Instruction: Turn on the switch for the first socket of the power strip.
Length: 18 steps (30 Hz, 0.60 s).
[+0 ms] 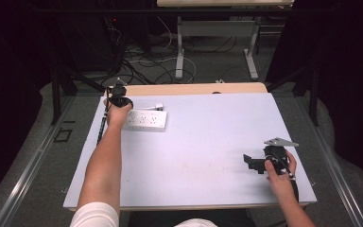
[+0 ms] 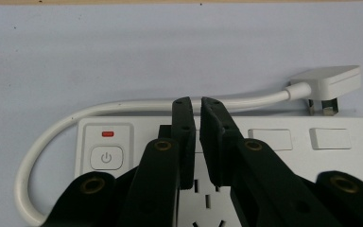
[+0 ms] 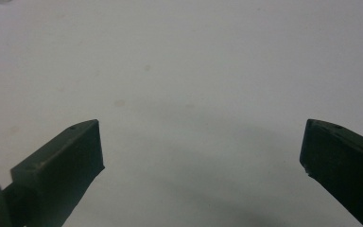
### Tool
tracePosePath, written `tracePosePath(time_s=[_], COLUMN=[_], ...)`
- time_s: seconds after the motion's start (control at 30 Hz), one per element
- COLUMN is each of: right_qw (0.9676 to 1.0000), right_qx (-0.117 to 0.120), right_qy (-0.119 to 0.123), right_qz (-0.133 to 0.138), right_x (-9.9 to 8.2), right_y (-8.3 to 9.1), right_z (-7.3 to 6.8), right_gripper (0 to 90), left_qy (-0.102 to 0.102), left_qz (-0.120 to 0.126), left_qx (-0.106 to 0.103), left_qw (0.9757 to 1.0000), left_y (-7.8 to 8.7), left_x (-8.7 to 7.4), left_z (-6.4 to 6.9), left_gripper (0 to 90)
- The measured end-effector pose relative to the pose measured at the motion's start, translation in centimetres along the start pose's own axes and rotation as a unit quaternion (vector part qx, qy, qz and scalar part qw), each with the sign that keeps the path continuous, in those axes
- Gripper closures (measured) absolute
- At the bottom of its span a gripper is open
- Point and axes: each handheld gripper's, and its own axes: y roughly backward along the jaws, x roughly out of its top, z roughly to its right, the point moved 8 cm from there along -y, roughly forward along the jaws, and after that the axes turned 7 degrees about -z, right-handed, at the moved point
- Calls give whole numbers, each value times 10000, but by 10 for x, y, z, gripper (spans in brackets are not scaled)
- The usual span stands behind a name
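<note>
The white power strip (image 1: 145,119) lay flat near the far left of my table, its long side running across — a red indicator (image 2: 108,134) glowed above its round power button (image 2: 106,157). Its white cable (image 2: 123,106) looped round the strip's end to a white plug (image 2: 328,84) lying just behind it.
</note>
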Motion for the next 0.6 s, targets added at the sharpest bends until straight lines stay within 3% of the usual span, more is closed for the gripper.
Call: tracePosePath(time_s=[0.6], right_qw=[10000], right_qx=[0], right_qy=[15], right_qz=[-12], right_x=[-1], right_y=[0], right_z=[0], right_gripper=[1], left_qy=[58], left_qz=[-164], left_qx=[-23], left_qw=[9998], left_y=[-7], left_x=[-5], left_z=[0], left_gripper=[854])
